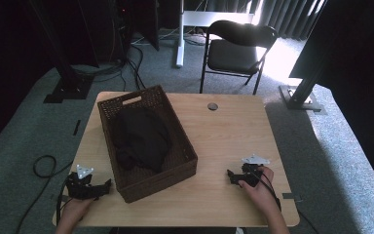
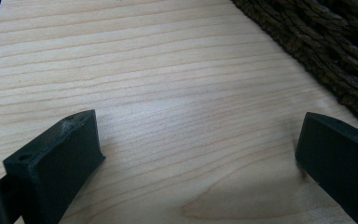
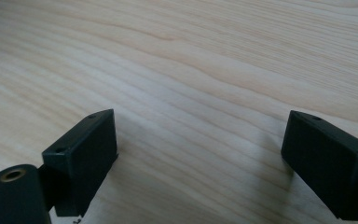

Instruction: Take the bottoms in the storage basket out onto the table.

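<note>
Table (image 1: 224, 131): light wood top with rounded corners and a small round grey grommet (image 1: 213, 106) near the far edge.

Basket (image 1: 146, 141): dark brown wicker, rectangular, standing on the left half of the table at a slight angle, with a handle slot in its far wall. Its woven wall (image 2: 326, 51) also shows in the left gripper view, at the upper right.

Black cloth (image 1: 141, 136): a crumpled heap lying inside the basket, covering most of its floor, below the rim.

Chair (image 1: 238, 48): black folding type, on the carpet beyond the table.

Left gripper (image 1: 108, 185): held by a hand (image 1: 73, 209) at the table's near left corner, just beside the basket's near corner, pointing toward it. Jaws spread wide over bare wood, nothing between them.

Right gripper (image 1: 230, 174): held by a hand (image 1: 260, 190) near the table's near right edge, well apart from the basket, pointing left. Jaws likewise spread wide over bare wood, gripping nothing.
</note>
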Demonstrator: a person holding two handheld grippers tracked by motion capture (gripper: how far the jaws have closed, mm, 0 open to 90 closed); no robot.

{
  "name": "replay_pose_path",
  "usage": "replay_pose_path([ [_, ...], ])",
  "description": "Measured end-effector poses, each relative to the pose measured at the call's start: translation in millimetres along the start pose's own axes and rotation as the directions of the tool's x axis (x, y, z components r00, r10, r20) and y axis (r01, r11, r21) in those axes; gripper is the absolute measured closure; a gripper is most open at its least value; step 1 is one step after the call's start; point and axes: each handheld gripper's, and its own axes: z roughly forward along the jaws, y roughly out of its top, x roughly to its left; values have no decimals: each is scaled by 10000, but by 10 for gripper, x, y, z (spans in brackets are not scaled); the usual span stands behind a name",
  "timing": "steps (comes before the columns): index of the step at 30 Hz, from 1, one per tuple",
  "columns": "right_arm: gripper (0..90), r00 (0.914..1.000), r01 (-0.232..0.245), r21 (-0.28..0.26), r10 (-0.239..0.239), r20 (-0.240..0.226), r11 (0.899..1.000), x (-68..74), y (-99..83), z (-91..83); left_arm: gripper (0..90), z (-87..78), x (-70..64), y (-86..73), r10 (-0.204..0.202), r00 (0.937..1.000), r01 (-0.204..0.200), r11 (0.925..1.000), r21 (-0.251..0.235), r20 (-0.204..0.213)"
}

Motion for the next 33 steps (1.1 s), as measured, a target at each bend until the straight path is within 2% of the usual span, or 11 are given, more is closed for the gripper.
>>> replay_pose_path([
  [5, 106, 10000, 20, 3, -20, -26, 10000, 2, -2, -3, 1, 0, 0, 0, -1, 10000, 1, 10000, 2, 2],
  [12, 144, 9991, -268, -110, 271, 317, 9996, 2, 2, -4, 2, -1, 1, 0, 10, 10000, -10, 10000, 3, 11],
  [16, 210, 9989, -232, -265, 242, 391, 9994, 4, -5, -18, 1, -1, 1, 0, 13, 10000, -13, 10000, 4, 15],
  [18, 218, 9959, 131, -811, -57, 907, 9966, 6, -5, -47, 2, -1, 1, 0, 12, 10000, -12, 10000, 7, 16],
  [20, 220, 9958, 51, -925, 35, 918, 9957, -3, 2, -60, 2, -1, 1, 0, 16, 10000, -16, 10000, 5, 14],
  [23, 294, 9952, -295, -1156, 400, 898, 9929, -46, 23, -110, 2, -1, 1, 0, 14, 10000, -14, 10000, 6, 15],
  [25, 358, 9948, -609, -1645, 733, 707, 9845, -75, 34, -159, 1, -1, 1, 0, 14, 10000, -14, 10000, 4, 16],
  [27, 362, 9934, -669, -2519, 879, 730, 9654, -103, 37, -208, 1, -1, 1, 0, 15, 10000, -15, 10000, 4, 16],
  [28, 362, 9934, -669, -2519, 879, 730, 9654, -103, 37, -208, 2, -1, 1, 0, 15, 10000, -15, 10000, 4, 16],
  [29, 328, 9903, -315, -2610, 655, 1225, 9648, -133, 66, -271, 1, -1, 2, 0, 16, 10000, -16, 10000, 4, 16],
  [33, 347, 9913, -554, -3013, 886, 978, 9519, -124, 103, -366, 1, -1, 1, 0, 12, 10000, -13, 10000, 5, 17],
])
